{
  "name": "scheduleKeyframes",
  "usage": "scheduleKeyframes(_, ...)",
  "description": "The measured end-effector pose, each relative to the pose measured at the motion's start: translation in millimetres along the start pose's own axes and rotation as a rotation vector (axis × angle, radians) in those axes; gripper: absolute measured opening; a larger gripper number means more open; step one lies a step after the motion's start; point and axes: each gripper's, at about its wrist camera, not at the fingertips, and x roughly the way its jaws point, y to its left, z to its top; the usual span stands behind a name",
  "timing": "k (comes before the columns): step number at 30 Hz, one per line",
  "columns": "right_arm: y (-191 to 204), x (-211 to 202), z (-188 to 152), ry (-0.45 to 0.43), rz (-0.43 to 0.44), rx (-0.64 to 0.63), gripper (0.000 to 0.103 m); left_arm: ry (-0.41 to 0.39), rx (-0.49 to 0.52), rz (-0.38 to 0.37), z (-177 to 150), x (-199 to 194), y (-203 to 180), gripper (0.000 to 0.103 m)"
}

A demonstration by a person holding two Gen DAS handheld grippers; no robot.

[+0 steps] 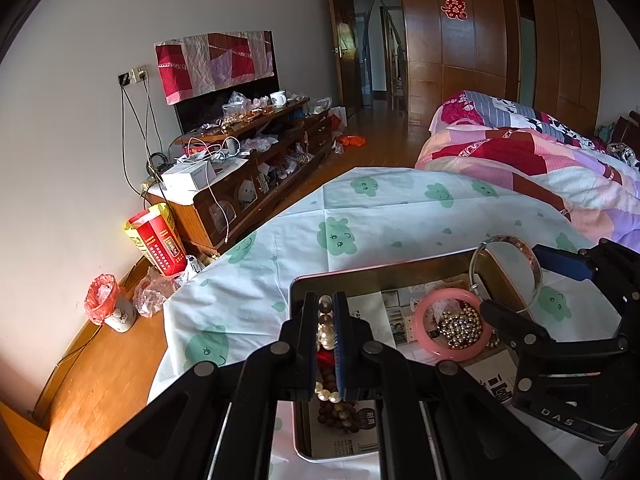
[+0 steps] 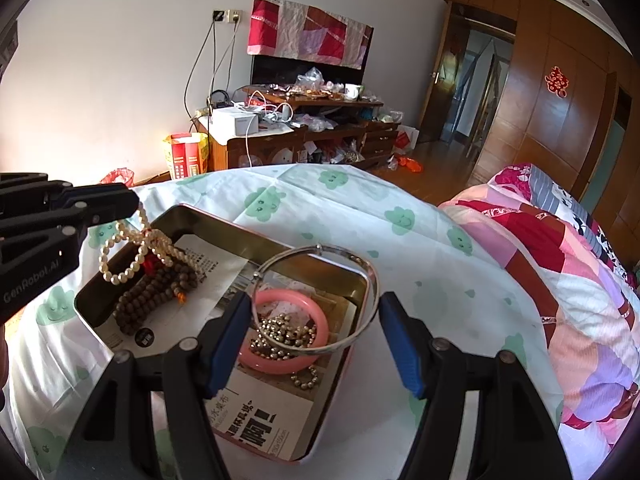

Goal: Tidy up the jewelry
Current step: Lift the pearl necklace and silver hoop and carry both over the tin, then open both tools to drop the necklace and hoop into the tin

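the tin (image 2: 176,216) sits mid-table (image 2: 420,240), cloth bare around it. left gripper (image 1: 326,316) pinches the pearl strand (image 2: 120,264) above wooden beads (image 2: 152,296). right gripper (image 2: 316,320), wide, rings the silver bangle (image 2: 360,264) over the pink bangle (image 2: 316,312).

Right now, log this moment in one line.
left tongs: shut on cream pearl strand | right tongs: open around silver bangle | above rectangular metal tin

Pearl strand (image 2: 132,256) lifted over brown beads (image 2: 152,296), pink bangle (image 2: 286,334) ringing perhaps-brass beads (image 2: 280,330) in tin (image 2: 224,224)

One tin tray (image 2: 120,316), one pink bangle (image 2: 320,320), one silver bangle (image 2: 360,332), one pearl strand (image 2: 132,268), apparently one wooden bead strand (image 2: 148,300).
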Motion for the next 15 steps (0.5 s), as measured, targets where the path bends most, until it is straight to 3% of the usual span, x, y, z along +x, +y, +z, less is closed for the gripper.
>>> scheduleKeyframes(15,5,13,-4,0.028,0.003,-0.005,0.068,0.027,0.02,0.015,-4,13,0,0.006)
